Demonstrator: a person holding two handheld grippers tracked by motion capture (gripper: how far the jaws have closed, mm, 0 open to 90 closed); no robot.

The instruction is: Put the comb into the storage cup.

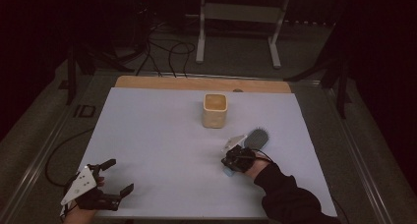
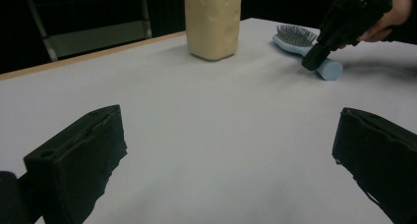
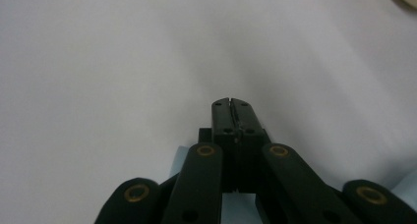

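Observation:
A light-blue hairbrush (image 1: 256,138) lies right of the table's middle, bristles up, its handle pointing toward the person. My right gripper (image 1: 228,164) is tilted down over the handle end (image 2: 328,69), with its tip against or just above the handle; I cannot tell which. In the right gripper view its jaws (image 3: 230,105) are pressed together with nothing between them, and a strip of the blue handle (image 3: 236,204) shows beneath. My left gripper (image 1: 122,175) rests at the near left corner, jaws spread wide and empty (image 2: 226,155). A cream square cup (image 1: 215,110) stands upright behind the brush.
A white sheet (image 1: 162,135) covers the table, with a wooden strip (image 1: 196,83) along its far edge. Beyond it are cables and a metal stand (image 1: 238,17) on the dark floor. The cup (image 2: 213,25) is the one tall object on the sheet.

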